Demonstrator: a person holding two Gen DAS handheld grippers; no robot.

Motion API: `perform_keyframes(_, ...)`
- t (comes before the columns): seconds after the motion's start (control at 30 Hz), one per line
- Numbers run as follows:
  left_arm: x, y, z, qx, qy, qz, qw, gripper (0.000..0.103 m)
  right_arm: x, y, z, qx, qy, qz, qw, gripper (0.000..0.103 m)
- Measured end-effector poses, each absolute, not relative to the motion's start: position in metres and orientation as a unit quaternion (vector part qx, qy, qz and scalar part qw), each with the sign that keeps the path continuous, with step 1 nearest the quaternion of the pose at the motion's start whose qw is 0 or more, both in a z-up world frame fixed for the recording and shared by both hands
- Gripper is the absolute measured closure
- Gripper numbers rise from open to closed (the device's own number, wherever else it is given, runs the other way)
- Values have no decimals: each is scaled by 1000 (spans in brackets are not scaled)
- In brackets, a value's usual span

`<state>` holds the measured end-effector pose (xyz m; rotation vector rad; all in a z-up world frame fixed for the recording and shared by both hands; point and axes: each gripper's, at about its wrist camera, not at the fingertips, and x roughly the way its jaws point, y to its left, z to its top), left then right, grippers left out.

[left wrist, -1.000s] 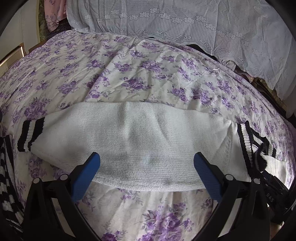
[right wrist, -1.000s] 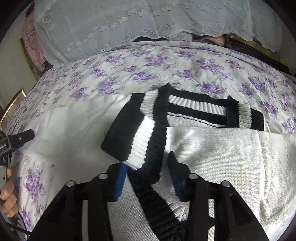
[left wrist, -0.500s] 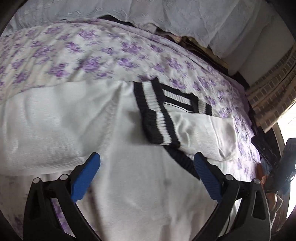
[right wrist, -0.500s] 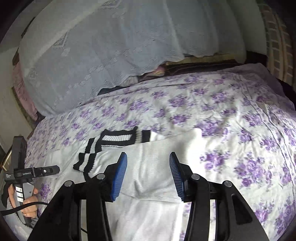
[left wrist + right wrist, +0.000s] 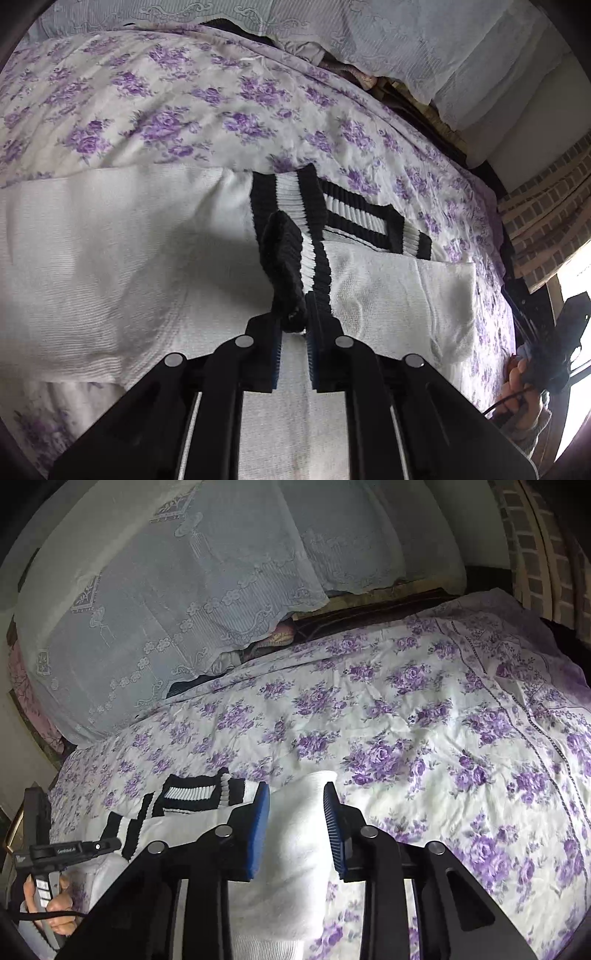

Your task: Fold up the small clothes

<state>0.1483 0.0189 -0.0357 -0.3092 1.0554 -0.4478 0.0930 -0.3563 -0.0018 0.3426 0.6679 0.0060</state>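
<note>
The white knitted sweater with black-and-white ribbed trim lies spread on the bed with the purple-flowered sheet. The left claw is closed on the black ribbed cuff of 1 sleeve, which rises toward 12 o'clock. The white sleeve already lies folded across the body, its long axis going from 9 to 3 o'clock. The right claw is closing around a raised white fold; the pads do not seem to press it yet. I judge the folding is about half done: body folds remain.
</note>
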Motion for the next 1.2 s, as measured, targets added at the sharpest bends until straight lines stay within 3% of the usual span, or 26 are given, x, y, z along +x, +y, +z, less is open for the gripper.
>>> perform_keyframes(0.17,147,10,-55,-89,493,-181,846,85,146,-355,-77,148,435,-28,888,92)
perform_keyframes(0.43,128,29,-31,-78,457,-176,869,81,85,-334,-28,126,360,16,924,91)
perform_keyframes(0.53,132,19,-48,-24,477,-145,867,56,81,-310,-64,101,433,50,894,91)
perform_keyframes(0.63,128,14,-52,-4,469,-138,872,55,74,-301,-66,83,424,32,901,91)
perform_keyframes(0.73,113,24,-38,-16,456,-147,877,56,59,-285,-36,87,379,57,920,84)
perform_keyframes(0.77,110,29,-35,-21,451,-146,880,51,59,-272,-29,73,371,75,923,65)
perform_keyframes(0.83,110,37,-35,-29,453,-129,881,46,70,-245,-28,45,373,101,921,42)
perform_keyframes(0.93,107,65,-39,-62,465,-104,877,46,111,-218,-72,23,461,123,879,37)
perform_keyframes(1.0,100,96,-37,-99,467,-99,873,46,110,-221,-75,41,444,129,886,35)
perform_keyframes(1.07,90,131,-34,-128,461,-72,875,32,96,-231,-63,68,425,129,893,39)
perform_keyframes(1.2,76,209,-30,-189,441,-4,877,26,55,-264,-40,107,354,113,922,37)
